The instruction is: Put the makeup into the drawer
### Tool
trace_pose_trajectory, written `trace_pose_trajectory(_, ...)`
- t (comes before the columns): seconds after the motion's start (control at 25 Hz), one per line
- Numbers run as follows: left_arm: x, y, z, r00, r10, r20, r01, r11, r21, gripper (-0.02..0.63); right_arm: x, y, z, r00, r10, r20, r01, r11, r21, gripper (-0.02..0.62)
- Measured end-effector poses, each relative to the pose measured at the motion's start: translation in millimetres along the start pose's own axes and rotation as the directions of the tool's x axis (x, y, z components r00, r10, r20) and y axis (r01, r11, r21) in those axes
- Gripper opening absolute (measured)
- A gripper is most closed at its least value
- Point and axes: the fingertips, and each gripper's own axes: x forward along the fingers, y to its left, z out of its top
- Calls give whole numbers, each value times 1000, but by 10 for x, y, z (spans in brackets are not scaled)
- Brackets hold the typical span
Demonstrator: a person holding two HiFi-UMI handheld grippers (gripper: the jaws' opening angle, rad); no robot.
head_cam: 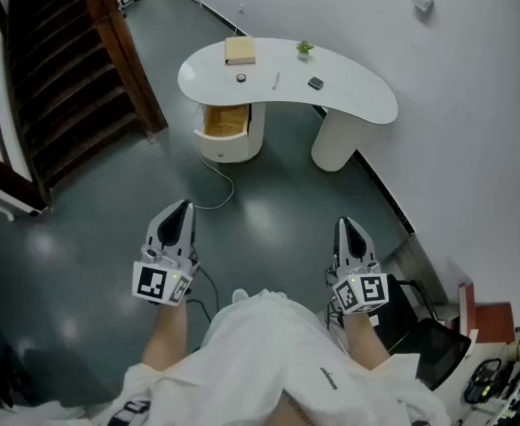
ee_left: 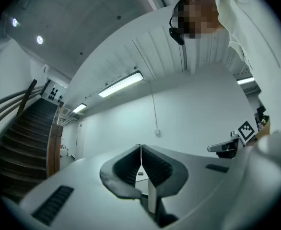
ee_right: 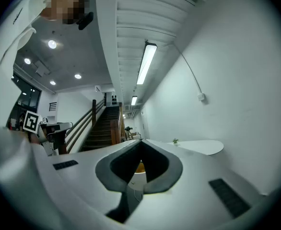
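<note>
A white curved table [head_cam: 358, 100] stands far ahead by the wall. Its drawer [head_cam: 224, 122] under the left end hangs open and shows a wooden inside. On the top lie a small dark round item [head_cam: 240, 78], a thin stick [head_cam: 276, 81] and a dark compact [head_cam: 316, 83]. Both grippers are held low and close to the person, well short of the table. My left gripper [head_cam: 182, 207] [ee_left: 140, 147] is shut with nothing in it. My right gripper [head_cam: 347, 224] [ee_right: 140, 143] also has its jaws together and empty.
A tan box [head_cam: 240, 51] and a small plant [head_cam: 304, 49] also sit on the table. A dark wooden staircase [head_cam: 56, 87] rises at the left. A cable [head_cam: 220, 189] trails over the grey floor from the table. A black chair [head_cam: 424, 335] stands at the lower right.
</note>
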Motion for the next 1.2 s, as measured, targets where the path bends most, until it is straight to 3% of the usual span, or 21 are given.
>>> trace_pose_trajectory(0.56, -13, 95, -88, 999, -28, -38, 28, 1000, -4, 32, 86, 193, -53, 1000, 16, -18, -16, 1000, 0, 17)
trace_pose_trajectory(0.76, 11, 187, -215, 997, -44, -64, 41, 998, -54, 299, 124, 296, -99, 1000, 2, -24, -2, 1000, -3, 17)
trace_pose_trajectory(1.0, -63, 331, -329, 995, -48, -93, 44, 998, -51, 373, 120, 493, -144, 1000, -16, -25, 16, 1000, -14, 17)
trace_pose_trajectory(1.2, -134, 418, -483, 990, -80, -116, 70, 994, -89, 377, 117, 676, -228, 999, -31, -31, 30, 999, -17, 17)
